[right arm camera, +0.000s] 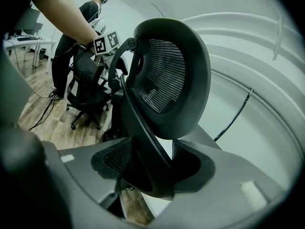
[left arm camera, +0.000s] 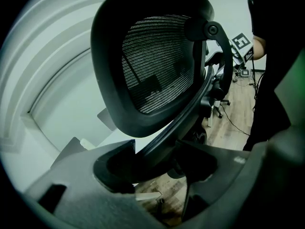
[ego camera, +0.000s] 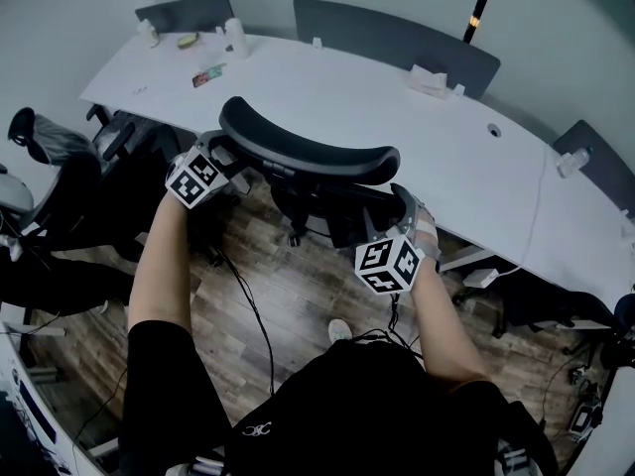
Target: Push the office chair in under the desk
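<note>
The black office chair [ego camera: 308, 152] stands at the white curved desk [ego camera: 397, 117], its seat partly under the desk edge and its curved top bar toward me. My left gripper [ego camera: 233, 159] is shut on the left side of the chair's back frame. My right gripper [ego camera: 405, 208] is shut on the right side. In the left gripper view the mesh back [left arm camera: 152, 66] rises above the left gripper [left arm camera: 157, 161], whose jaws clamp a black frame bar. The right gripper view shows the right gripper [right arm camera: 147, 168] clamped on the frame below the mesh back [right arm camera: 167, 75].
Other black chairs [ego camera: 60, 181] crowd the left side. Grey divider panels [ego camera: 397, 38] line the desk's far edge. A bottle [ego camera: 236, 38] and a white box [ego camera: 429, 79] sit on the desk. Cables [ego camera: 248, 305] trail over the wood floor by my shoe [ego camera: 340, 330].
</note>
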